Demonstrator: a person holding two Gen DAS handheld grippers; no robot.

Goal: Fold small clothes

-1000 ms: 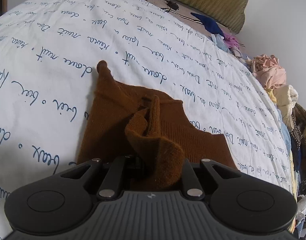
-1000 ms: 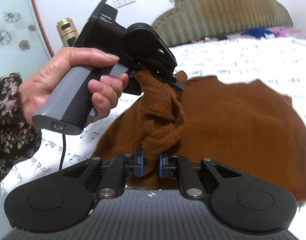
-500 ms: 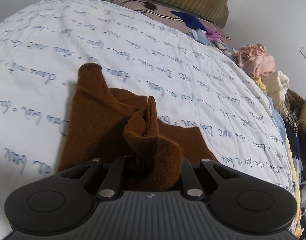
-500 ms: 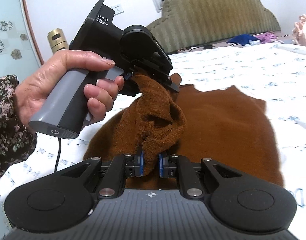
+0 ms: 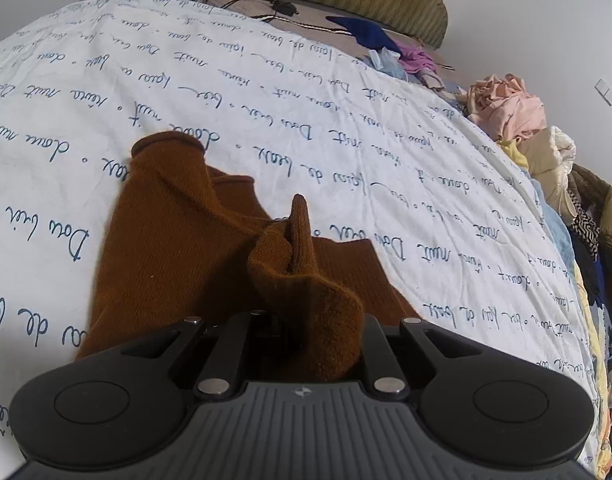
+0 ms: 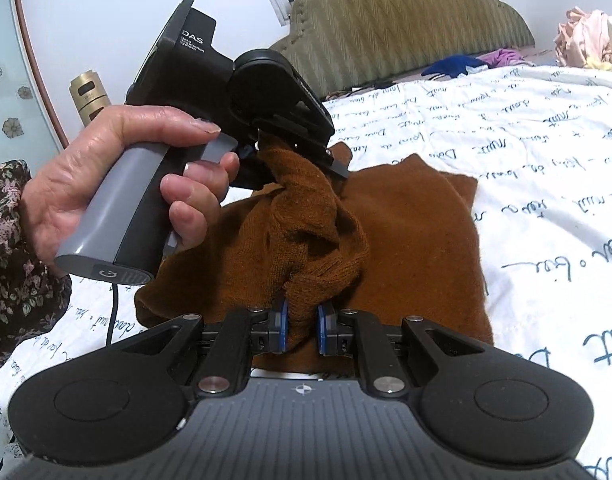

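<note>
While bunched knit hides the left gripper's point(image 5: 302, 320) fingertips, both it and the right gripper point(image 6: 302, 326) pinch the brown sweater point(image 6: 418, 232).

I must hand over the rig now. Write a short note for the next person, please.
Left gripper: shut on a bunched edge of the brown sweater.
Right gripper: shut on the same lifted edge, nearer to you.
Sweater: the rest lies flat on the white printed bedsheet, one sleeve stretched out.
Done: edge picked up with both grippers.
Left: lay the fold down, finish folding. More clothes wait at the bed's side.
</note>
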